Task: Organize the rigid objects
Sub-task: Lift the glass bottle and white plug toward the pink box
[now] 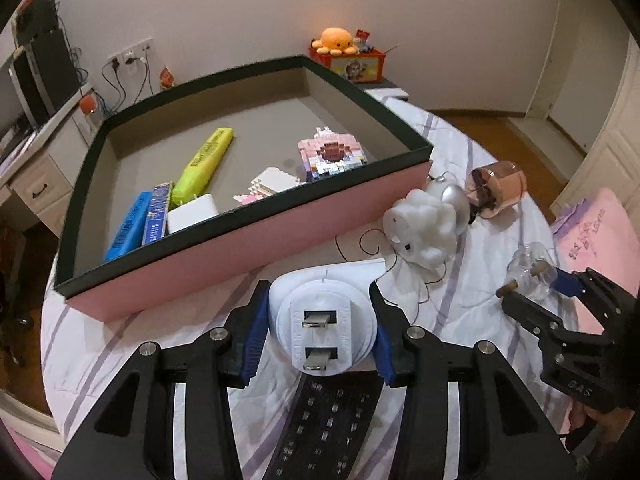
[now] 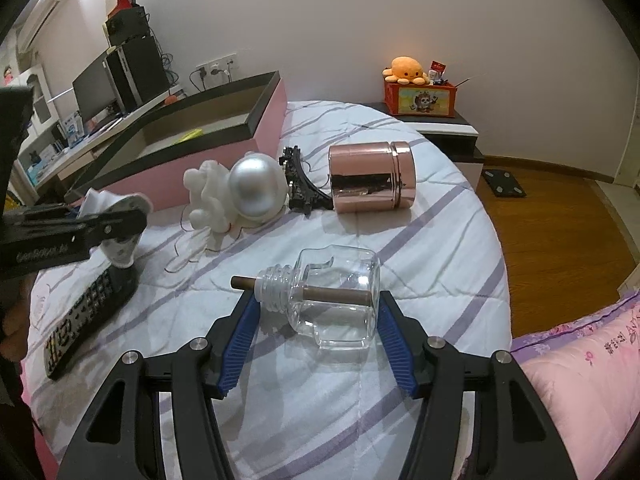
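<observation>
**Mia:** What is the left gripper point(image 1: 322, 336) holding?

**Ben:** A white plug point(image 1: 320, 320), low in the middle of the left picture. The blue pads are squeezed on its round sides. I think it is hard and light, so the sides are a good place to hold. The two metal prongs stick up.

**Mia:** And the right gripper point(image 2: 316, 312)?

**Ben:** Its jaws sit on both sides of a glass bottle point(image 2: 332, 304) lying on the bed point(image 2: 420, 240), in the middle of the right picture. I cannot tell if they are pressing yet. Glass is slippery and can break, I think. Hold the flat sides, not the brown stick point(image 2: 244, 282) poking out of the neck.

**Mia:** What is in the pink box point(image 1: 248, 240)?

**Ben:** At the upper left of the left picture it has a yellow marker point(image 1: 204, 164), a blue bar point(image 1: 128, 224), a white block point(image 1: 192, 212) and a pink brick toy point(image 1: 332, 156). There is lots of room left.
</observation>
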The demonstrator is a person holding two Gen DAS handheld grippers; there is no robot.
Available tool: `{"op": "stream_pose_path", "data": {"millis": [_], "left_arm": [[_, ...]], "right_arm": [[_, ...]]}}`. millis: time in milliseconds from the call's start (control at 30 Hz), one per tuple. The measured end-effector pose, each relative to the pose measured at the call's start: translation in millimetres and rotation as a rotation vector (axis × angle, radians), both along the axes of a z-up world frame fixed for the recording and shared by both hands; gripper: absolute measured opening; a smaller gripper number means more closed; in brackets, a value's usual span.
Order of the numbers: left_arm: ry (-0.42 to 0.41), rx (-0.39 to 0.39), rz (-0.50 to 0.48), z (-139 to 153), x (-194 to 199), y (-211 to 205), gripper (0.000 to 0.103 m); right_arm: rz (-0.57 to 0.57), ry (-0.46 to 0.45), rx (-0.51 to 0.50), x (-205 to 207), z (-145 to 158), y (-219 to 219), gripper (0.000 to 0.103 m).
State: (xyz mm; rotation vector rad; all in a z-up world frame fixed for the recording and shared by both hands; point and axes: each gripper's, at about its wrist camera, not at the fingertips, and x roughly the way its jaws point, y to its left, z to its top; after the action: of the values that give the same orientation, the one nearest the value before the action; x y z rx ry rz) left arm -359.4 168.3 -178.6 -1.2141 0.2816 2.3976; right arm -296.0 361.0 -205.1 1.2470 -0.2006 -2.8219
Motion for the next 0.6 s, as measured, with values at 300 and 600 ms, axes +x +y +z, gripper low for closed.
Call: {"op": "stream_pose_path", "data": {"millis": [300,600], "left_arm": [[0.048,0.037,-0.048,25,14,-19,0.045],[0.062,0.065,-0.052,32,19,-39,0.045]], "right_arm": [[0.007,0.037,0.036,-6,23,-15,0.061],[0.050,0.064,0.073,-12,41,-45,0.061]]}}
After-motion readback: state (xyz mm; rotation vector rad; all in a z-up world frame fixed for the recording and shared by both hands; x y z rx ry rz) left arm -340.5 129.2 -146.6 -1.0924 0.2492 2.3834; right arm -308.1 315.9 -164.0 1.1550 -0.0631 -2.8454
